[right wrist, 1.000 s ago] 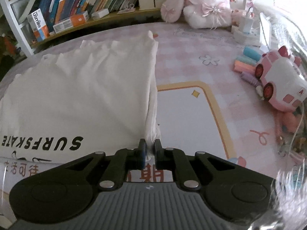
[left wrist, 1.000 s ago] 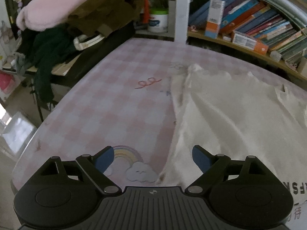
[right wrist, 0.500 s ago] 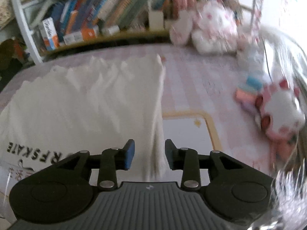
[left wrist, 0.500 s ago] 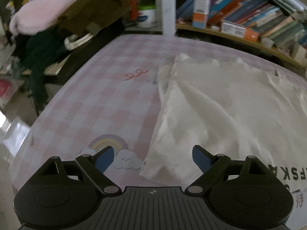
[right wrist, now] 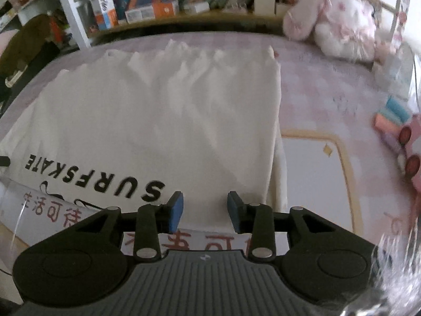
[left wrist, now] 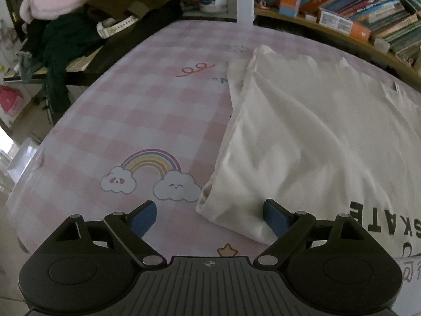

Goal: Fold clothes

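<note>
Just changed: a second ago my right tool was pinched shut on the right edge of the white T-shirt; now its jaws stand partly apart with nothing pressed between them.
Meaning: I read that as the right-hand fold let go and laid down (the doubled edge lies flat along the shirt's right side), so the other side is likely next.
Left tool: my left tool has sunk closer to the near left corner of the shirt; jaws wide, holding nothing.
Shirt and left tool: the folded corner lies between the tips, from 12 toward 1 o'clock, its cloth up against the right blue pad in the picture; real contact I cannot tell.
Shirt and right tool: the cloth spreads from 9 to 12 o'clock ahead of the tips, the SURFSKATE print at 10 o'clock, the folded right edge at 1 o'clock.
Where it lies: flat on the pink checked table, the bookshelf behind.
Still open: the left side is not yet folded over.
</note>
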Demonstrator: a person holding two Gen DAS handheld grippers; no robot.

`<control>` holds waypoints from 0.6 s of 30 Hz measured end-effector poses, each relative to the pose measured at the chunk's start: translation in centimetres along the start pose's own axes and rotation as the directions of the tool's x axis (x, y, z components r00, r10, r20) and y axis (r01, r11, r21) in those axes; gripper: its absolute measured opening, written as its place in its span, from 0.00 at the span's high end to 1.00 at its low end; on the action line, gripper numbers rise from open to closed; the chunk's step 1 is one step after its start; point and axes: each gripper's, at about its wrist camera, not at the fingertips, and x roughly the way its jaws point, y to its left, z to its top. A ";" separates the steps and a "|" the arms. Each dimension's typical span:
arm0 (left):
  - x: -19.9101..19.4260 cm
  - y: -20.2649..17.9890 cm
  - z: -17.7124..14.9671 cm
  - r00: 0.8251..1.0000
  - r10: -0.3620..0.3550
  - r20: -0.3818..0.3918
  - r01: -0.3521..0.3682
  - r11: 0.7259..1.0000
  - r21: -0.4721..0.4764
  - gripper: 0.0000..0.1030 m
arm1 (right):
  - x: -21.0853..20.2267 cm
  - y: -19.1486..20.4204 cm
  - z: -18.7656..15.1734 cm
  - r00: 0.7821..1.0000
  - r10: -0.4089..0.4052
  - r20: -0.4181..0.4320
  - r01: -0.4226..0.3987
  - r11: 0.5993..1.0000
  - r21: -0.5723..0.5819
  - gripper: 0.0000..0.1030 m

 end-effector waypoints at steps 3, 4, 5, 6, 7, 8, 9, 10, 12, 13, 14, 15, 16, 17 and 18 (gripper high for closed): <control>0.1 0.0 0.0 1.000 -0.004 -0.002 0.004 1.000 -0.012 0.13 | 0.2 -0.1 -0.1 1.000 0.006 -0.006 -0.006 1.000 0.002 0.65; 0.1 0.1 0.1 1.000 -0.005 -0.003 0.005 1.000 -0.016 0.13 | 0.2 0.0 -0.2 1.000 0.009 -0.006 -0.009 1.000 -0.004 0.64; 0.2 0.1 0.1 1.000 -0.005 -0.003 0.005 1.000 -0.021 0.13 | 0.2 0.1 -0.3 1.000 0.010 -0.006 -0.010 1.000 -0.011 0.61; 0.2 0.1 0.1 1.000 -0.005 -0.003 0.005 1.000 -0.023 0.13 | 0.2 0.2 -0.3 1.000 0.011 -0.005 -0.011 1.000 -0.019 0.60; 0.3 0.0 0.2 1.000 -0.005 -0.004 0.005 1.000 -0.024 0.13 | 0.2 0.4 -0.4 1.000 0.009 -0.004 -0.009 0.999 -0.031 0.59; 0.3 0.1 0.3 1.000 -0.006 -0.004 0.006 1.000 -0.026 0.13 | 0.2 0.5 -0.4 1.000 0.006 -0.003 -0.006 0.999 -0.043 0.58; 0.3 0.1 0.3 1.000 -0.007 -0.004 0.007 1.000 -0.029 0.13 | 0.3 0.6 -0.5 1.000 0.002 -0.004 -0.002 0.998 -0.055 0.58; 0.4 0.1 0.3 1.000 -0.008 -0.004 0.008 0.999 -0.032 0.13 | 0.3 0.7 -0.5 1.000 -0.002 -0.005 0.001 0.998 -0.063 0.58; 0.5 0.1 0.3 1.000 -0.011 -0.006 0.010 0.999 -0.040 0.13 | 0.3 0.7 -0.5 1.000 -0.003 -0.006 0.003 0.998 -0.062 0.58; 0.5 0.2 0.4 1.000 -0.012 -0.007 0.012 0.999 -0.044 0.13 | 0.3 0.7 -0.5 1.000 -0.002 -0.005 0.001 0.998 -0.058 0.58; 0.5 0.2 0.4 1.000 -0.014 -0.009 0.014 0.999 -0.048 0.13 | 0.3 0.7 -0.5 1.000 -0.001 -0.004 0.000 0.998 -0.055 0.58; 0.5 0.3 0.4 1.000 -0.017 -0.010 0.016 0.999 -0.051 0.13 | 0.3 0.7 -0.5 1.000 0.000 -0.004 0.000 0.999 -0.054 0.58; 0.6 0.4 0.5 1.000 -0.021 -0.013 0.020 0.998 -0.060 0.13 | 0.3 0.8 -0.5 1.000 -0.001 -0.002 0.001 0.998 -0.055 0.58; 0.6 0.6 0.5 1.000 -0.026 -0.015 0.025 0.997 -0.071 0.13 | 0.3 0.8 -0.6 1.000 -0.002 -0.002 0.002 0.998 -0.058 0.57; 0.6 0.8 0.5 0.999 -0.032 -0.011 0.031 0.996 -0.089 0.13 | 0.3 0.9 -0.6 1.000 -0.003 -0.002 0.003 0.998 -0.061 0.56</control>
